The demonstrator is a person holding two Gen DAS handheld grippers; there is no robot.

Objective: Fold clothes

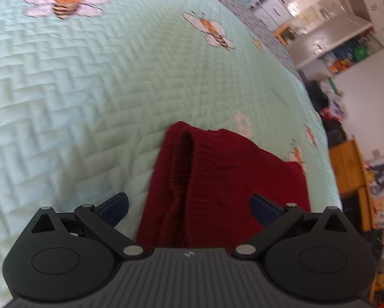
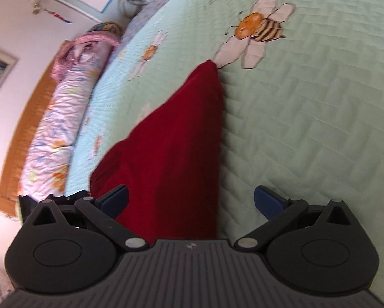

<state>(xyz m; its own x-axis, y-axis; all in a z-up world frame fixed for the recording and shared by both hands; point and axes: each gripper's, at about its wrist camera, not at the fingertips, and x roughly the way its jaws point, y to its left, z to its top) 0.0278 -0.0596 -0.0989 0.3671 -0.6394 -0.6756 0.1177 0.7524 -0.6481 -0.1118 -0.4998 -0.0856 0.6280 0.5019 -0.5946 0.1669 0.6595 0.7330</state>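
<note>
Both claws are hanging over a dark red knit garment [image 1: 217,184] that is lying on a pale green quilted bedspread [image 1: 76,102].

Left gripper [image 1: 189,205]: jaws are standing spread wide, nothing between the blue pads [image 1: 116,205]. It is pointing along the garment's ribbed fold, w/ the red cloth running under the claw body. Likely reason: it is lining up w/ that fold or seam to take hold of an edge, but no contact is visible yet.

Right gripper [image 2: 190,201]: jaws also spread wide, empty. The red garment [image 2: 171,154] is lying between and ahead of the pads, tapering to a point just beside a bee-and-flower print [image 2: 256,30] on the bedspread [image 2: 320,128]. Approx. half the claw's span is over bare quilt, so the garment's long edge is running between the jaws; a grasp on that edge looks the probable aim.

Garment posn: bunched, partly doubled over, lying toward one side edge of the bed, beyond which shelves and clutter are showing. Fold looks unfinished.

A rolled floral duvet [image 2: 56,128] is lying along the far edge by the headboard.

Writing: none readable. Each claw body is carrying a small pale logo mark [image 1: 189,254], too small to identify.
</note>
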